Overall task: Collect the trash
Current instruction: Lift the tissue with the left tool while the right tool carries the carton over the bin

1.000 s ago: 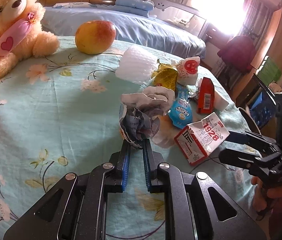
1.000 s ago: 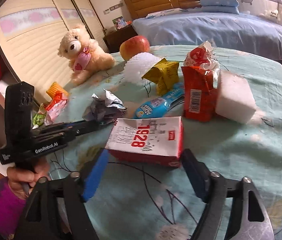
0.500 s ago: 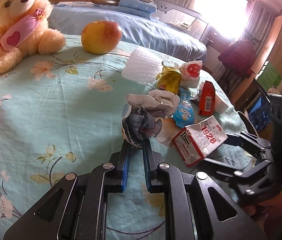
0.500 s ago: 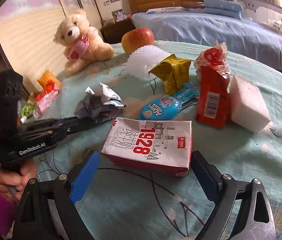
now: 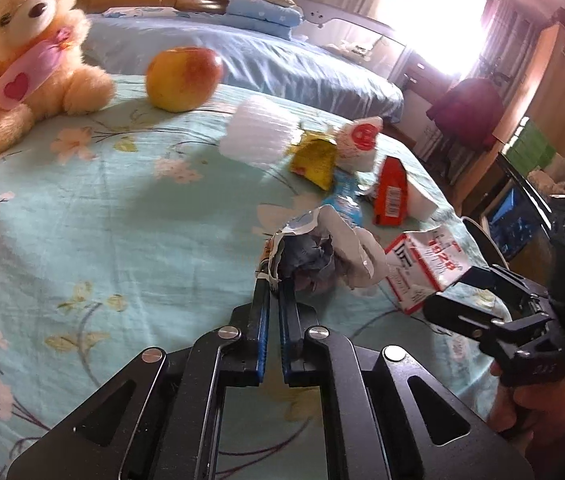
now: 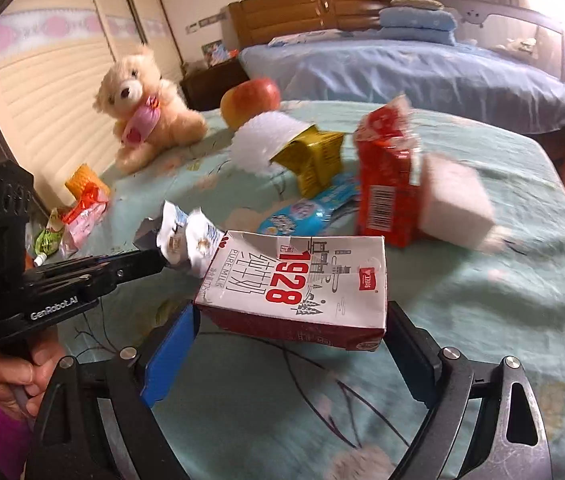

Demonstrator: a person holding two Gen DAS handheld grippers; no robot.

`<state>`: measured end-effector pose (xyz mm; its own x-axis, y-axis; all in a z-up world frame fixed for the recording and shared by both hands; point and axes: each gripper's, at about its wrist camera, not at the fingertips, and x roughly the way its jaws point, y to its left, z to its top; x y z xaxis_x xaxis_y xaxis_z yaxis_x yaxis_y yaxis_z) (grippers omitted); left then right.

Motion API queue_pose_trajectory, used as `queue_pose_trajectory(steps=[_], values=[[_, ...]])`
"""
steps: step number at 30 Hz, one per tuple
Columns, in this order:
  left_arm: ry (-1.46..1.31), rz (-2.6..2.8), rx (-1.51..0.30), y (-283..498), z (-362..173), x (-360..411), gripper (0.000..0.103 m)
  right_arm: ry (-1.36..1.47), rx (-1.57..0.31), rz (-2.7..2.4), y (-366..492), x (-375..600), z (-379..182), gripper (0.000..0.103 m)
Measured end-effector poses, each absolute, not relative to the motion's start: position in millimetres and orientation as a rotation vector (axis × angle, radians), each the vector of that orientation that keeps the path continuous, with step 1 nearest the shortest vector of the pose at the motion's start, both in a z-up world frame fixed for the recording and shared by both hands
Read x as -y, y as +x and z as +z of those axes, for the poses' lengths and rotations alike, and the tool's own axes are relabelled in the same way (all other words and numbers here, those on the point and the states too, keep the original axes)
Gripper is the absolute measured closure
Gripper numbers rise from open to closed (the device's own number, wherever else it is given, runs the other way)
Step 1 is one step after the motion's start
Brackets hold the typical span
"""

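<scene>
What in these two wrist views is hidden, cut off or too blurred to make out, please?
- Red snack box and white foam block, right wrist view: motion blur hides the print.
- Blue wrapper, left wrist view: mostly behind the crumpled paper.
- Milk carton, right wrist view: whether the right gripper touches it is unclear.

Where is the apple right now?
The apple sits at the table's far edge, between the teddy bear and the white foam net, near the bed.
</scene>
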<state>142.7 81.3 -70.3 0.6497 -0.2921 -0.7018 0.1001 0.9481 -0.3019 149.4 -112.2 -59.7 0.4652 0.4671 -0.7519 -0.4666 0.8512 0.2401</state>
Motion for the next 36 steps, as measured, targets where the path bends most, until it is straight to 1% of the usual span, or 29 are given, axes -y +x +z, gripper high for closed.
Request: queue_pose_trajectory(steps=[7,13,36], values=[[-0.226,-0.283,-0.833,143,-66,-51,0.099,0.073,-0.899,0.51,137,157,-49,0.012],[-0.186,-0.362,-0.835,141,-61,-9,0.1,0.108,-0.875,0.44,129,196,-42,0.012],[-0.077,-0.564,-0.855,168,-44,136,0.1,0.213,-0.847,0.204,118,333,-47,0.012]])
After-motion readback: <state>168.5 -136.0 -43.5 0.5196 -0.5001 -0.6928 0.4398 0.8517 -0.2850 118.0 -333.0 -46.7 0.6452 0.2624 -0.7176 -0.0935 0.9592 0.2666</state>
